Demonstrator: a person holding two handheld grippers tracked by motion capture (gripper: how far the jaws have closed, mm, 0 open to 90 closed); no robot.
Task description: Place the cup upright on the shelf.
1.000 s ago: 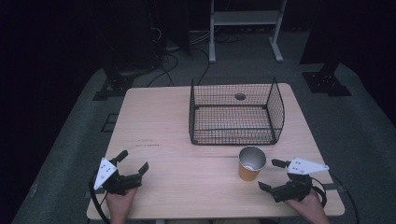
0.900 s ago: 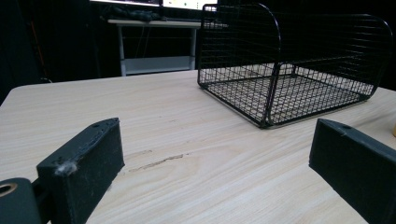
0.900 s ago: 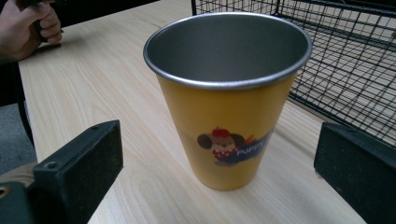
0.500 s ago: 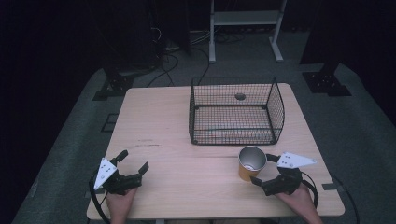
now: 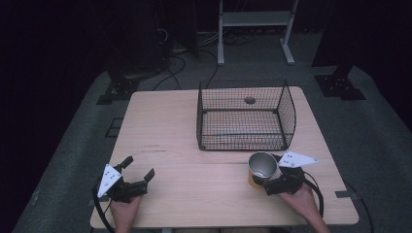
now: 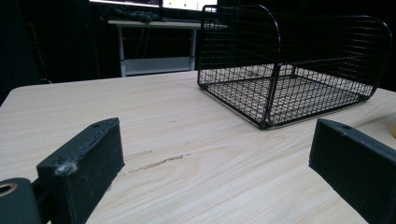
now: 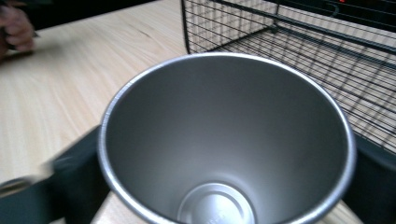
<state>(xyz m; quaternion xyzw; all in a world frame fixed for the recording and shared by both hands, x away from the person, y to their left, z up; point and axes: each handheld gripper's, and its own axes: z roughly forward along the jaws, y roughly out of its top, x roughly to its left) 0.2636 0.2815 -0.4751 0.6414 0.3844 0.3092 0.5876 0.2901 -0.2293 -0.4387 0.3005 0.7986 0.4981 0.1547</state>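
Observation:
A steel cup point(image 5: 262, 167) with a yellowish outside stands upright and empty on the wooden table point(image 5: 165, 126), just in front of the wire basket point(image 5: 199, 116). My right gripper point(image 5: 266, 170) is open, one jaw on each side of the cup. In the right gripper view the cup's shiny inside point(image 7: 224, 140) sits between the two jaws of the right gripper point(image 7: 224, 186), close against them. My left gripper point(image 5: 138, 167) rests open near the table's front left, holding nothing. In the left gripper view, bare wood lies between the jaws of the left gripper point(image 6: 210, 158).
The black wire basket point(image 6: 275, 70) is open at the top and has nothing in it. Beyond the table stand a white metal frame point(image 5: 252, 19) and dark stands on a grey floor. A hand point(image 7: 16, 28) shows far off in the right gripper view.
My right gripper has moved left and forward from the table's front right until its jaws stand around the cup. The left gripper has stayed where it was.

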